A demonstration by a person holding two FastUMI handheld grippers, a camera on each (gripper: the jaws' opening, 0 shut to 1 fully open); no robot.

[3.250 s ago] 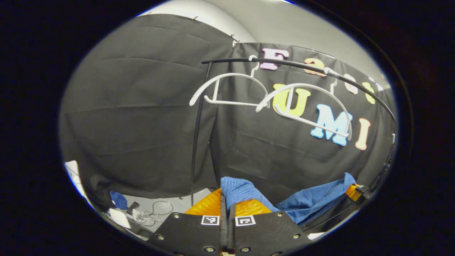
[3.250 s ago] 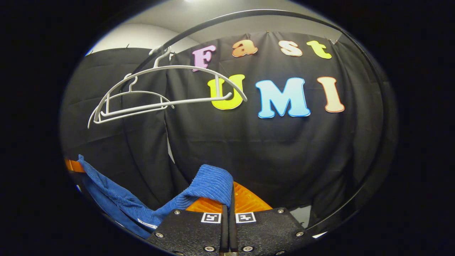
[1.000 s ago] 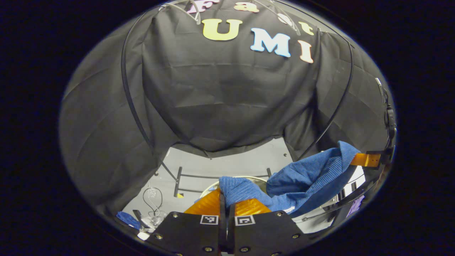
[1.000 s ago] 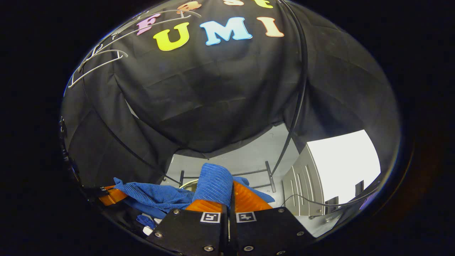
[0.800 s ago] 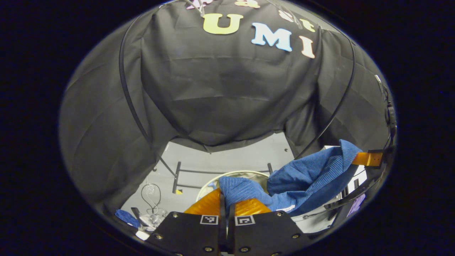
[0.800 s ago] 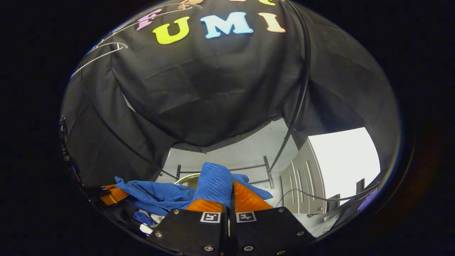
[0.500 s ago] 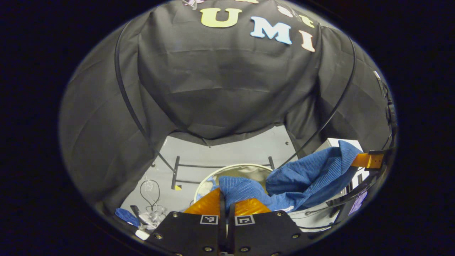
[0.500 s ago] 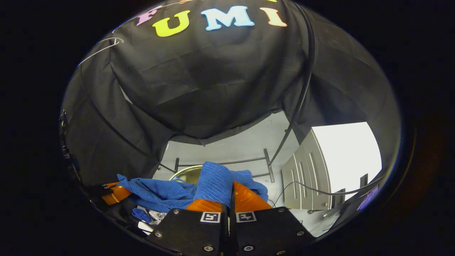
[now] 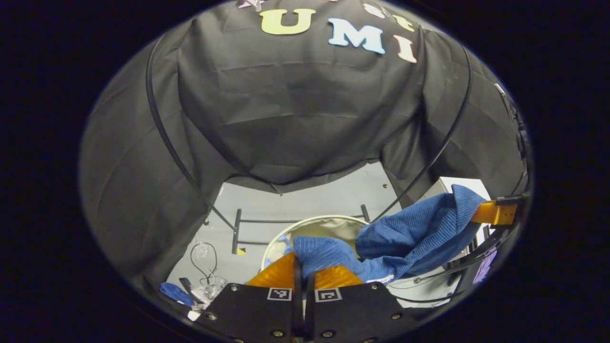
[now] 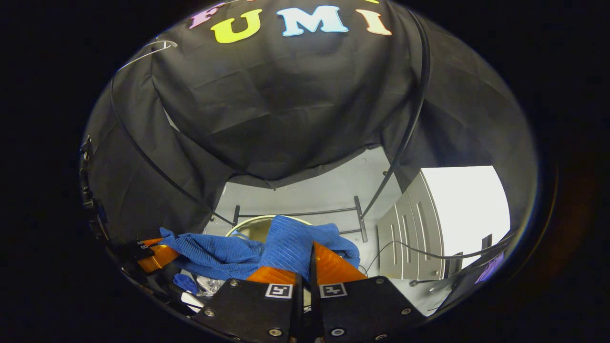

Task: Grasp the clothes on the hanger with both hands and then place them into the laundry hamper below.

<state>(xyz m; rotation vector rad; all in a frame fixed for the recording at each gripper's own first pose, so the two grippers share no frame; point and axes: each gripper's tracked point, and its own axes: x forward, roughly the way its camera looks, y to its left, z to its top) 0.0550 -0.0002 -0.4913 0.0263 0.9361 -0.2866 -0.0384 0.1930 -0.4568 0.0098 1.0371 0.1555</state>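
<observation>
Holding the blue garment [image 9: 410,238] stretched between both tools, you have the left gripper [image 9: 301,267] clamped on one bunched end and the right gripper [image 10: 305,259] clamped on the other. Cloth is off the hangers [image 10: 143,55], which hang bare up and to the left of the right gripper. The hamper [image 9: 314,226], its round rim open, sits on the floor just ahead of and below both tools. Remaining, by my reading: lower over the rim, then release.
</observation>
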